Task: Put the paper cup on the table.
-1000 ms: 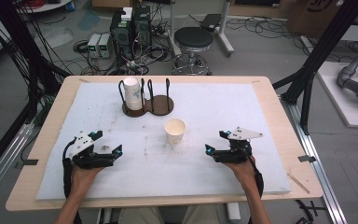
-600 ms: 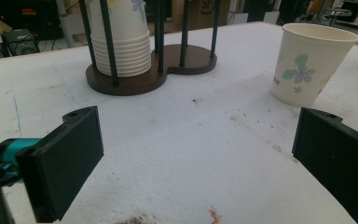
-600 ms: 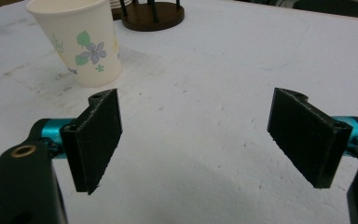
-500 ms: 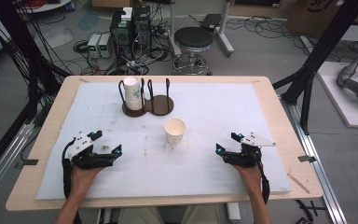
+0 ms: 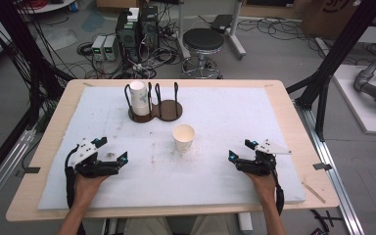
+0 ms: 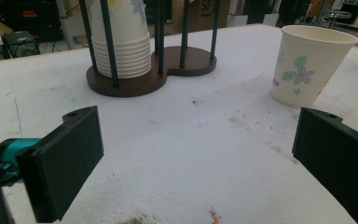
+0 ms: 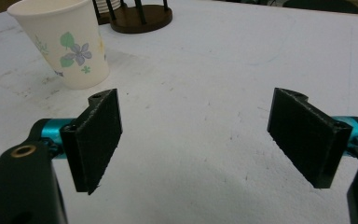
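Right gripper (image 5: 238, 151) drew back — paper cup (image 5: 183, 137) unmoved.

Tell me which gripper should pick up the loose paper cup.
Right, probably. The right gripper sits open and nearer the paper cup, which stands close by its jaw; the left gripper, also open, is farther.

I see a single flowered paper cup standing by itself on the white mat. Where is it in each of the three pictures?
High view: the loose paper cup stands upright near the middle of the white mat.
Left gripper view: the cup is at upper right, beyond the right finger.
Right gripper view: the cup is at upper left, beyond the left finger.
Shared landmark: the brown cup holder, farther back than the cup.
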The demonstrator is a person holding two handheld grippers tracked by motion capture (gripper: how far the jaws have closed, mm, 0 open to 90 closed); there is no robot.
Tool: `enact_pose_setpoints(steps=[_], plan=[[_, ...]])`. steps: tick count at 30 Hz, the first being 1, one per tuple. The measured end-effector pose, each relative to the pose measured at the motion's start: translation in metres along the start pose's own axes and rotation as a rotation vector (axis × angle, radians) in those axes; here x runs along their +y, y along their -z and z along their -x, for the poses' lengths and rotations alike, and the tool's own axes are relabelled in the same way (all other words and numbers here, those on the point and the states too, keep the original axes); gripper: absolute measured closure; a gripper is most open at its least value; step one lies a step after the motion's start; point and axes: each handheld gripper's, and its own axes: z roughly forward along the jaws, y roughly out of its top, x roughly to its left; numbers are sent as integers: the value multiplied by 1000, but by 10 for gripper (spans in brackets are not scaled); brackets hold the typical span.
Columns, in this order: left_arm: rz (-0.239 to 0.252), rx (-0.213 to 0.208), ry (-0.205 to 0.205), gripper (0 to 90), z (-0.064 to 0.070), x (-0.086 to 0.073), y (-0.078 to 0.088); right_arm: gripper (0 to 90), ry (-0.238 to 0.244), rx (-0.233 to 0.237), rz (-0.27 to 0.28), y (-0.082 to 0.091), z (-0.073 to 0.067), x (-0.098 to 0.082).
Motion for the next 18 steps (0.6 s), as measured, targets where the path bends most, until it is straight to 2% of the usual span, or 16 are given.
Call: enact_pose_setpoints(steps=[18], plan=[[15, -4, 2, 18, 0, -1, 2, 182, 3, -13, -24, -2, -1, 0]])
